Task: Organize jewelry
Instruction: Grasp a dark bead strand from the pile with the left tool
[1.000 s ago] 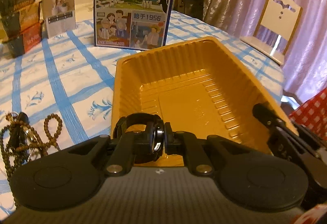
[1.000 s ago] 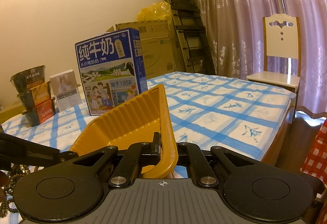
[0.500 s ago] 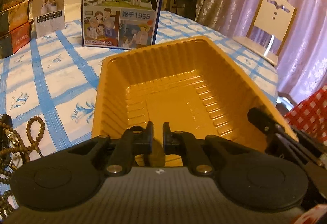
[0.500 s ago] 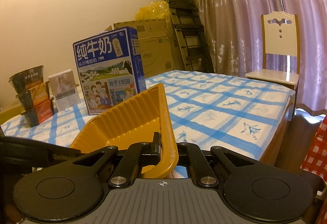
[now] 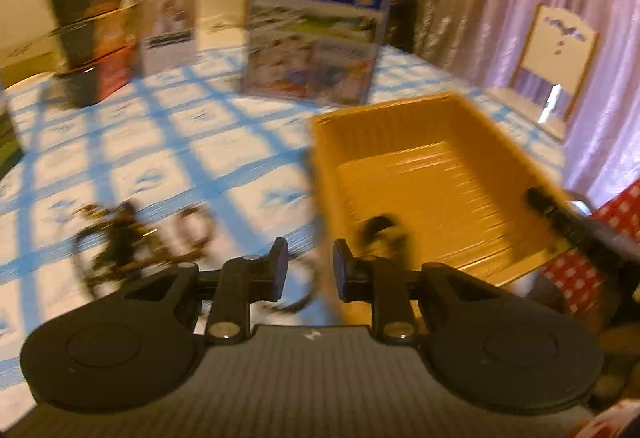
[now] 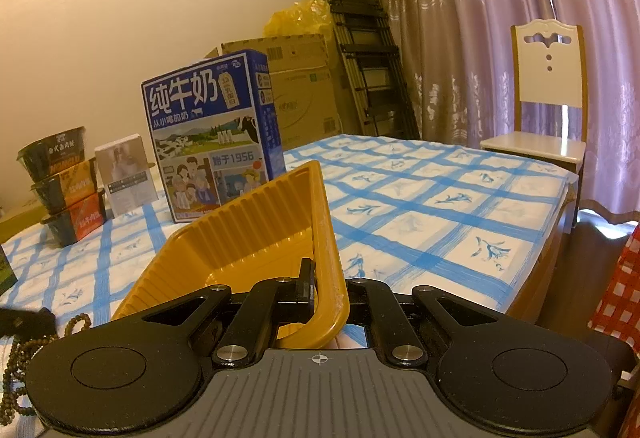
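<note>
the left gripper (image 5: pixel 307 264) lets go, jaws now parted and empty; the black ring (image 5: pixel 380 232) sits blurred in the yellow tray (image 5: pixel 404 110); gripper swings left toward the beads (image 5: pixel 120 238).

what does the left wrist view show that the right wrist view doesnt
Only the left wrist view: the tray floor with a dark, blurred piece lying near its near wall, and the open, empty left hand-held gripper.

Only the right wrist view: the right hand-held gripper shut on the tray's corner rim, plus the folded ladder and cardboard boxes behind.

Both: the yellow tray, beaded jewelry on the checked tablecloth, milk carton, white chair.
</note>
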The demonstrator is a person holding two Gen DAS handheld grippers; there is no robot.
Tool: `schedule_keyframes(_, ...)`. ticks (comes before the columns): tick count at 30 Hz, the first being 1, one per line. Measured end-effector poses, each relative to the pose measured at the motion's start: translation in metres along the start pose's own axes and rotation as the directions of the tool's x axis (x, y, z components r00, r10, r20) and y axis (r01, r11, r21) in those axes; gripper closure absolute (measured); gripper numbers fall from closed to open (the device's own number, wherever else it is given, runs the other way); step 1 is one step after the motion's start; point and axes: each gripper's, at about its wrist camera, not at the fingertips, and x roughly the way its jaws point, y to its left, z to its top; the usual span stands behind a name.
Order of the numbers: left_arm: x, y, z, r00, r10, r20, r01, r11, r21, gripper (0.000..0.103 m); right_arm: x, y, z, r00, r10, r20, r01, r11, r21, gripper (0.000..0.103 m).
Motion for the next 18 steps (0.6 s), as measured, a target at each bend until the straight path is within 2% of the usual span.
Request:
schedule_keyframes(3,0.003,0.02,-0.011,0.998,0.056,-0.042,-0.056,0.998,-0.007,0.082,0.0,-0.001,0.0,1.0,-0.001,0.0,0.001,1.0,-0.002,0.097)
schedule_keyframes(7,0.006,0.033,-0.02,0.994,0.09,-0.066,-0.09,0.996,-0.008,0.082,0.0,-0.001,0.0,1.0,-0.003,-0.001,0.003,1.0,-0.008,0.097)
schedule_keyframes(18,0.008,0.054,-0.017,0.986,0.159,-0.043,-0.158,0.987,0.023,0.082,-0.002,-0.008,-0.001,1.0,-0.028,0.001,0.028,1.0,-0.011,0.097)
